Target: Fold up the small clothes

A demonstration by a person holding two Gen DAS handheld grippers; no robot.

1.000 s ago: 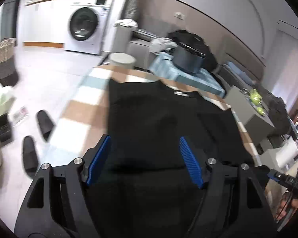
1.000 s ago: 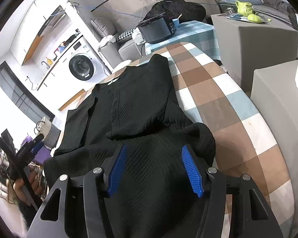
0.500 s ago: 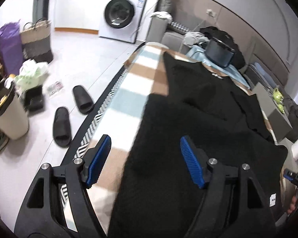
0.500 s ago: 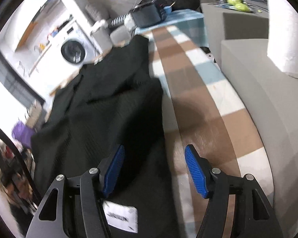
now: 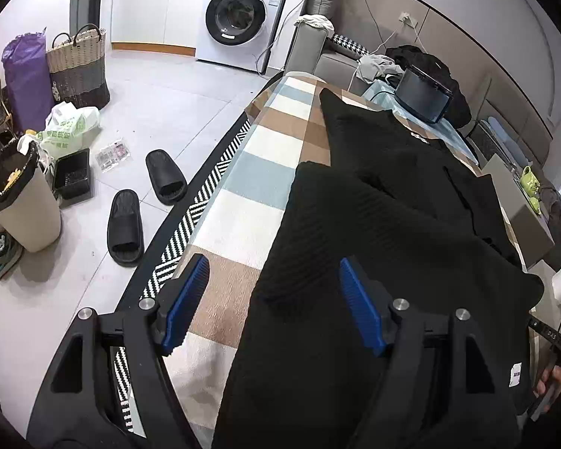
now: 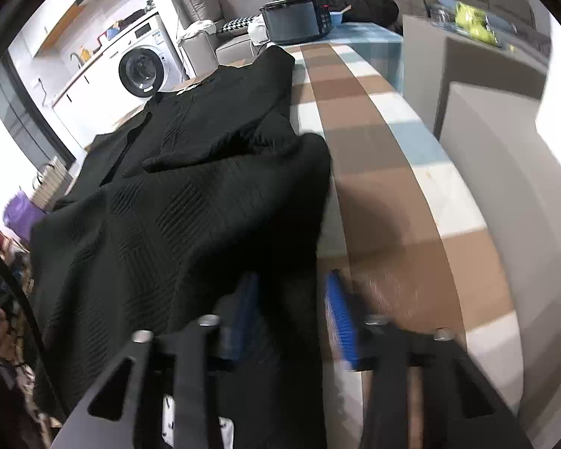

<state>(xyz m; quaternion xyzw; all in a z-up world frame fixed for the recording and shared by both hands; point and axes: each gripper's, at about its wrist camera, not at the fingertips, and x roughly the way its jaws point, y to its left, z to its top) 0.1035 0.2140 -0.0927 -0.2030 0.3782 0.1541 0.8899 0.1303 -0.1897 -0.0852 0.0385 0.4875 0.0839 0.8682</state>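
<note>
So the black knit top (image 5: 374, 247) is lying spread along the checked desk (image 5: 250, 187), collar end toward the upper middle of the frame and hem end down at the bottom by the grippers. One side is already flapped over the middle.

Right gripper (image 6: 291, 318): its blue fingers (image 6: 340, 321) are blurred in the right wrist view, but they look pinched on the hem corner at the bottom center, with black fabric bunched between them. Left gripper (image 5: 273, 303): fingers (image 5: 185, 299) stand wide apart, nothing gripped. The other hem corner sits partly between them, with its edge running up through the gap.

If I'm doing this step, I'd get the left fingers down onto that corner and close on a good bite of knit, matching how deep the right one has it. Then lift both corners evenly and carry the hem up toward the collar. Ribbed knit like this probably stretches and sags, so uneven hands would give a crooked fold.

The desk cover is brown, white and pale blue squares, and it looks soft. In the left wrist view there's a washing machine (image 5: 239, 18) at the top, black slippers (image 5: 125, 224) on the grey floor at center left, a woven basket (image 5: 76, 67) and a bin (image 5: 15, 194) at the left edge. A black cooker (image 6: 295, 18) sits past the desk's far end.
</note>
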